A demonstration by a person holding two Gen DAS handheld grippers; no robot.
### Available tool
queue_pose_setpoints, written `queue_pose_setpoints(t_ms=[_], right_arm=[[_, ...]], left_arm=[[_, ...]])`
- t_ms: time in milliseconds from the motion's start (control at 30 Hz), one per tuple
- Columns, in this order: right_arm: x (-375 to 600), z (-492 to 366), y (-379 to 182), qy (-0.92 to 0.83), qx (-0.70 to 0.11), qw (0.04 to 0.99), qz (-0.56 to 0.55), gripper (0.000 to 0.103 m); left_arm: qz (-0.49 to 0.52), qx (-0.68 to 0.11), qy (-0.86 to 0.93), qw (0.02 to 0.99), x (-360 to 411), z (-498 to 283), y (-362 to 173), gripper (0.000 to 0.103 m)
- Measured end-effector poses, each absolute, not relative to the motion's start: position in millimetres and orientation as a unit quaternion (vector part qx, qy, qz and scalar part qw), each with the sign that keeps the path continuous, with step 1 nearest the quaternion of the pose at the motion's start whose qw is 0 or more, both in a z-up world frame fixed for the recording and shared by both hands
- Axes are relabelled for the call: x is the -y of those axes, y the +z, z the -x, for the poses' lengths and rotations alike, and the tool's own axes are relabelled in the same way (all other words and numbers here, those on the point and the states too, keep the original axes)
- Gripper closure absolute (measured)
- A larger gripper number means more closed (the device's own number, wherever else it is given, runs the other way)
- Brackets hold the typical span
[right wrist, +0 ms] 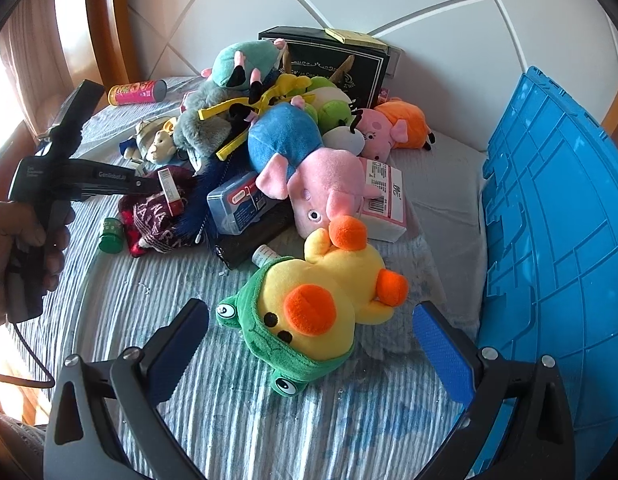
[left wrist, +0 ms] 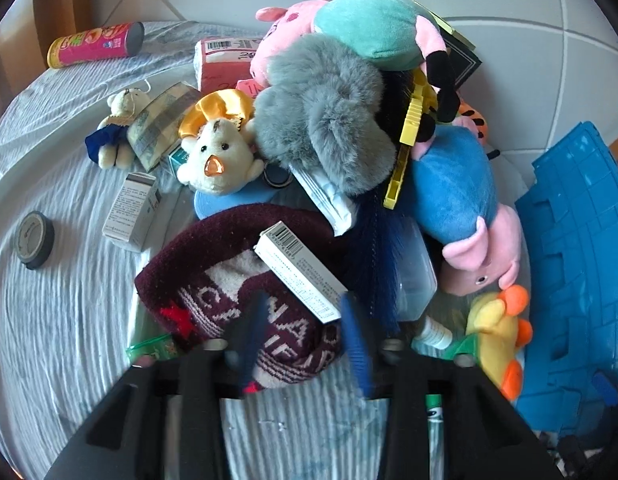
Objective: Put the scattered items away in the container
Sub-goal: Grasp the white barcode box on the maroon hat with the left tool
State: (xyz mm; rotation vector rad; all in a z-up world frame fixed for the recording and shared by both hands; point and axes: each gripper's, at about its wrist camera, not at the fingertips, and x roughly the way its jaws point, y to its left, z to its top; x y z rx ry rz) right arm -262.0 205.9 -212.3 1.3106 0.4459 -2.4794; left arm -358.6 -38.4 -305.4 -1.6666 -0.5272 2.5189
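A pile of toys and small boxes lies on a striped bedsheet. My left gripper (left wrist: 303, 332) is open, its blurred blue fingers either side of a white barcode box (left wrist: 301, 272) resting on a maroon knit hat (left wrist: 229, 280). My right gripper (right wrist: 309, 340) is open wide around a yellow duck plush in a green frog hood (right wrist: 309, 308), not touching it. The blue plastic container (right wrist: 557, 240) stands at the right; it also shows in the left wrist view (left wrist: 577, 280). The left gripper shows in the right wrist view (right wrist: 149, 184) over the hat (right wrist: 157, 220).
A blue-and-pink pig plush (right wrist: 305, 172), grey furry plush (left wrist: 325, 120), white bear (left wrist: 221, 152), clear plastic case (right wrist: 241, 204), pink packet (right wrist: 385, 200), green jar (right wrist: 111, 234), crisps can (left wrist: 97, 44), tape roll (left wrist: 33, 240) and black box (right wrist: 333, 64) lie around. Padded headboard behind.
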Motion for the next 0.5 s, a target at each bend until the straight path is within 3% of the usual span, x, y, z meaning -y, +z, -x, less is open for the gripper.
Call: queue_pose_setpoints(t_ms=[33,200,233,367,500], right_arm=[[-205.9,261.8,-212.0,-0.863,-0.158,0.15,-0.456,0.0],[-213.0,261.7,-213.6,-0.863,-0.154,0.139,-0.461,0.0],[-214.4,262.0,-213.9,-0.863,-0.153,0.137,-0.462,0.0],[-217.0,263.1,-214.1,-0.863,-0.151,0.133,-0.464,0.0],[-217.7,264.1,-216.3,-0.863,-0.147,0.131,-0.466,0.0]], left_arm=[[0.538,0.179,0.823,0.03,39.2,360.8,-305.9,0.017],[0.559,0.165,0.812,-0.007,31.6,382.6,-317.2,0.017],[0.567,0.163,0.808,-0.014,30.6,387.4,-321.4,0.022],[0.597,0.15,0.787,-0.029,25.5,402.5,-338.7,0.064],[0.602,0.141,0.786,-0.023,22.2,404.3,-340.9,0.074]])
